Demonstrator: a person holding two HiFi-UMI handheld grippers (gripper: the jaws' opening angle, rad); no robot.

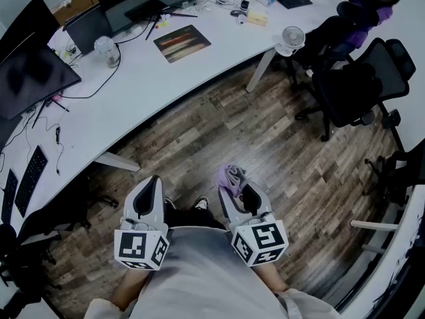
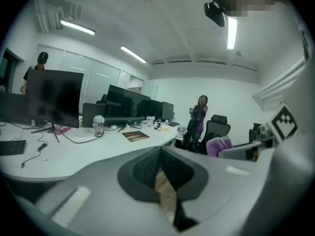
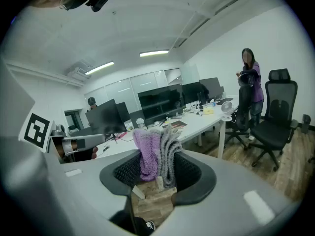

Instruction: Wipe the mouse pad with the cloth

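Mouse pad (image 1: 182, 42): one, flat on the white desk (image 1: 166, 85), well ahead of both grippers. Two grippers, held low and side by side in front of the person's torso, above the wood floor (image 1: 265, 145), tips toward the desk. Left gripper (image 1: 151, 182): jaws closed tip to tip, nothing between. Right gripper (image 1: 234, 186): clamped on one bunched purple-and-grey cloth (image 1: 232, 177), sticking out past the jaw tips.

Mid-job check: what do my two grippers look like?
The left gripper and right gripper match: pale grey moulded shells, dark ribbed pads inside the tongs, and a white cube with black square markers at each rear. No cables show. The person wears a light top.
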